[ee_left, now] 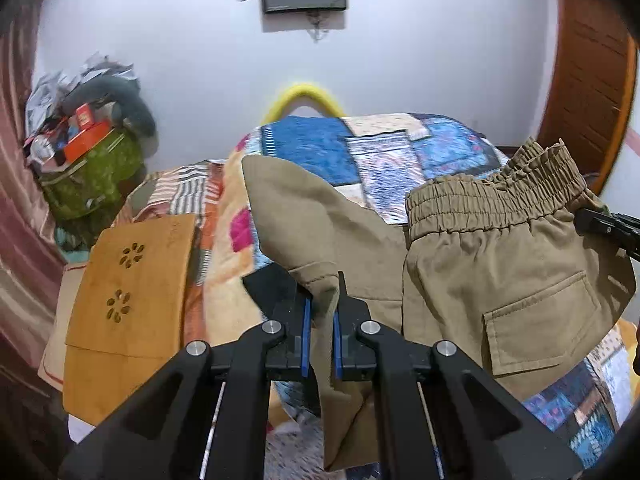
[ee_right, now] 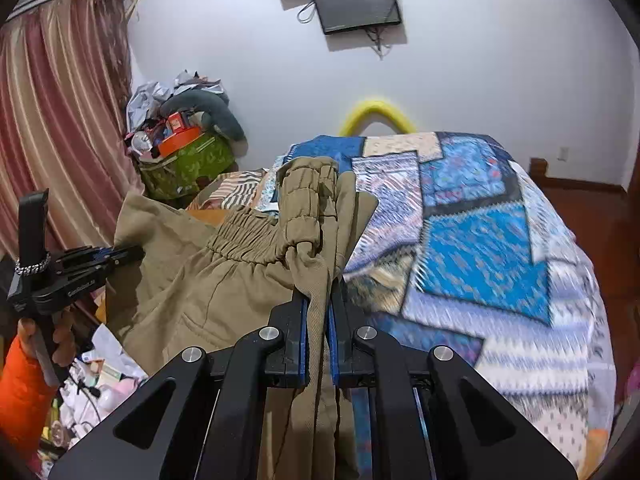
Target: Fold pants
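Khaki pants [ee_left: 500,264] with an elastic waistband [ee_left: 492,196] and a flap pocket hang in the air above the bed, held up between both grippers. My left gripper [ee_left: 322,304] is shut on a bunched fold of the pants. My right gripper [ee_right: 318,304] is shut on another bunched edge of the pants [ee_right: 224,280], beside the waistband [ee_right: 244,236]. The right gripper's tip shows at the right edge of the left wrist view [ee_left: 604,226]. The left gripper shows at the left of the right wrist view [ee_right: 116,256], in a hand.
A bed with a blue patchwork quilt [ee_right: 480,248] lies under the pants. A wooden lap board [ee_left: 128,300] rests at the bed's left. A green bag piled with clutter [ee_left: 88,168] stands by the curtain [ee_right: 56,128]. A wooden door [ee_left: 588,80] is at right. Floor clutter [ee_right: 96,376] is at lower left.
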A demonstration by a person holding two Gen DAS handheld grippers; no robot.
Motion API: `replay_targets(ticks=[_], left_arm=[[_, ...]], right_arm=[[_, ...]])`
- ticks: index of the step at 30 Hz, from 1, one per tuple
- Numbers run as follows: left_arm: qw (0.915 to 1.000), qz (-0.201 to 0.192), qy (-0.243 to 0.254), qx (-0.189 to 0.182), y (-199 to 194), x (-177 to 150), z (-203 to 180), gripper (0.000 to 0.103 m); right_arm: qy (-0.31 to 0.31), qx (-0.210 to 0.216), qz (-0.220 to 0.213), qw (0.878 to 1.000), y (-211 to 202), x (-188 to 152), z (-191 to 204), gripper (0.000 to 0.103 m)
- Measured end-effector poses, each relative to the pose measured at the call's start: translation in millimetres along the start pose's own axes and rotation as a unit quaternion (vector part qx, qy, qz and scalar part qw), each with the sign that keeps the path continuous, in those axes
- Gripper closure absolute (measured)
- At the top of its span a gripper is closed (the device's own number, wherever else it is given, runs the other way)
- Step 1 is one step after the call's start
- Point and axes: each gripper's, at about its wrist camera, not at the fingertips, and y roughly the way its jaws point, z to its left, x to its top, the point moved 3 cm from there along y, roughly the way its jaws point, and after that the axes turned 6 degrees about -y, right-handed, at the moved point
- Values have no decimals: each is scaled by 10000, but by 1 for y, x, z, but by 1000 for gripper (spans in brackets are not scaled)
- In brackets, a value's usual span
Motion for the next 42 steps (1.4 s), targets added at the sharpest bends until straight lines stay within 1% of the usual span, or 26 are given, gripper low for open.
replay_targets(ticks=[5,9,14,18,21,22,23,25,27,29,31,32,33,34,36,39,42], left_arm=[[9994,196,-224,199,42,7,27,94],[9979,441,-358,311,82,2,41,94],[9942,873,-465,418,142,-16,53,94],[9887,1295,-591,469,185,-37,61,94],[9828,1621,-709,533,212,-57,67,94],[9808,1716,-753,537,220,-63,71,91],[9792,1782,-815,534,224,-67,74,86],[9743,1966,-977,497,230,-74,79,78],[9729,2000,-1063,464,228,-77,84,71],[9728,2019,-979,571,222,-78,85,61],[9733,2033,-835,668,212,-79,83,58],[9734,2049,-791,649,206,-80,80,56],[9734,2068,-780,596,200,-79,79,54],[9740,2063,-788,513,191,-79,76,49],[9783,1875,-772,434,164,-72,71,48],[9844,1570,-703,366,125,-59,61,48],[9918,1112,-582,217,72,-43,46,48]], right_arm=[[35,131,113,9998,42,11,4,96],[57,181,300,9994,83,9,3,96],[156,210,679,9973,129,-3,-5,96],[170,147,1111,9936,163,-20,-14,96],[236,95,1426,9895,179,-33,-23,96],[267,74,1473,9887,181,-36,-25,95],[280,39,1521,9880,182,-38,-27,95],[261,2,1568,9873,182,-41,-28,93],[165,-85,1641,9863,179,-42,-27,89],[115,-155,1690,9854,176,-43,-26,85],[144,-195,1687,9854,172,-41,-29,84],[178,-188,1634,9862,164,-40,-28,82],[191,-199,1592,9869,160,-39,-27,78],[182,-207,1517,9880,154,-37,-27,76],[100,-237,1315,9910,133,-31,-21,69],[-51,-267,964,9950,99,-20,-9,68],[-194,-228,469,9985,54,-7,8,68]])
